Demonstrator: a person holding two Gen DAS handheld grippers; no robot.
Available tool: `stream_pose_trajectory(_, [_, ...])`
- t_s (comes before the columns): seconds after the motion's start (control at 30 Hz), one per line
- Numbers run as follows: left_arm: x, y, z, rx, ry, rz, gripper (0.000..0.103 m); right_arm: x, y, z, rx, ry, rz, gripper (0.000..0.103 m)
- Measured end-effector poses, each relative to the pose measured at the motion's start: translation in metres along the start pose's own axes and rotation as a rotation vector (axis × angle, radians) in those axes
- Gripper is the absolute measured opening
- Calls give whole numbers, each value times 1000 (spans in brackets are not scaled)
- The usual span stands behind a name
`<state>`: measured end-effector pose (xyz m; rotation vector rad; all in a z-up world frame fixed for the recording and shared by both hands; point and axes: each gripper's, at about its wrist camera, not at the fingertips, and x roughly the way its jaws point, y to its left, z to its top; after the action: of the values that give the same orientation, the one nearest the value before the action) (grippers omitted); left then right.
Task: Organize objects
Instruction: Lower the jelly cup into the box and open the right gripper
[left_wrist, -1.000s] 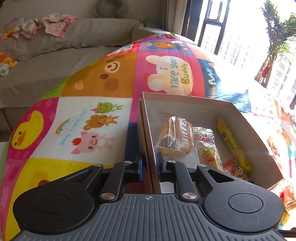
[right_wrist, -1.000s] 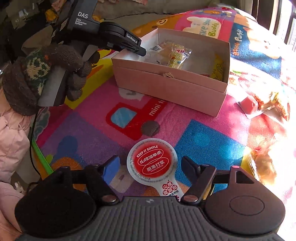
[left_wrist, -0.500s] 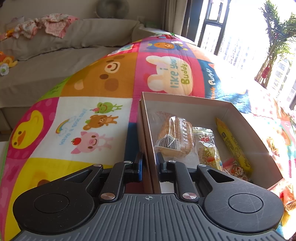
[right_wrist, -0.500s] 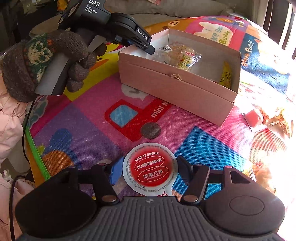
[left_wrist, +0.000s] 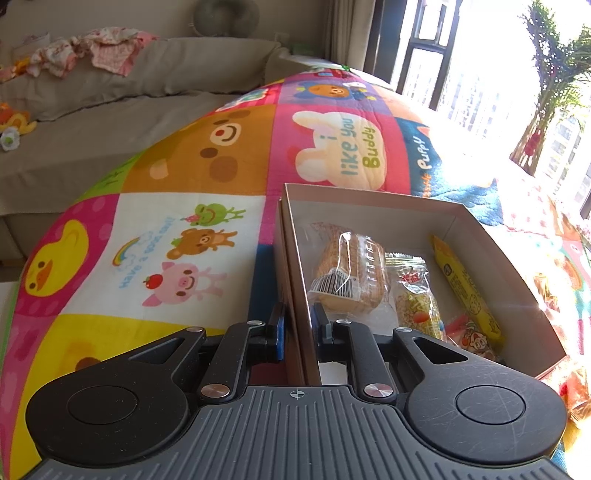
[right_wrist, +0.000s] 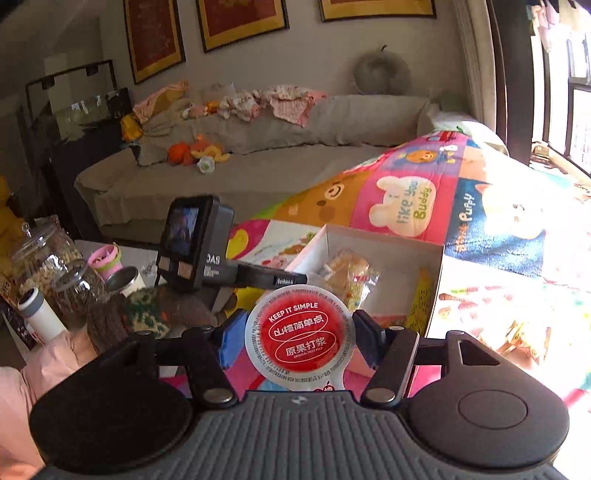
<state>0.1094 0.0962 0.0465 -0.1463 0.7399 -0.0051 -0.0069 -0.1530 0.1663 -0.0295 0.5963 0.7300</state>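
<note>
Right wrist, tongs (right_wrist: 299, 334) gripping red-lidded cup (right_wrist: 300, 336), unseen left

Left wrist view: low, tight against the cardboard box (left_wrist: 424, 210), looking along its near wall toward the window. Right wrist view: higher, farther back, facing the sofa (right_wrist: 258, 173). Shared: box, play mat (left_wrist: 184, 206), sofa.
</note>
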Motion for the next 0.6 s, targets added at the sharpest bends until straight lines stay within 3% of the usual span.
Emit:
stream_pose_trajectory(0.17, [0,2,0,-6,-1,-10,17,32,-12,37,61,-65,-50,62])
stream_pose_trajectory(0.47, [0,1,-1,-1,-1,-10,17,132,-44,67,227,-21,-112,62])
stream_pose_trajectory(0.6, [-1,2,-1,2,-2,-11,17,157,-51,66,241,-4,-187,62])
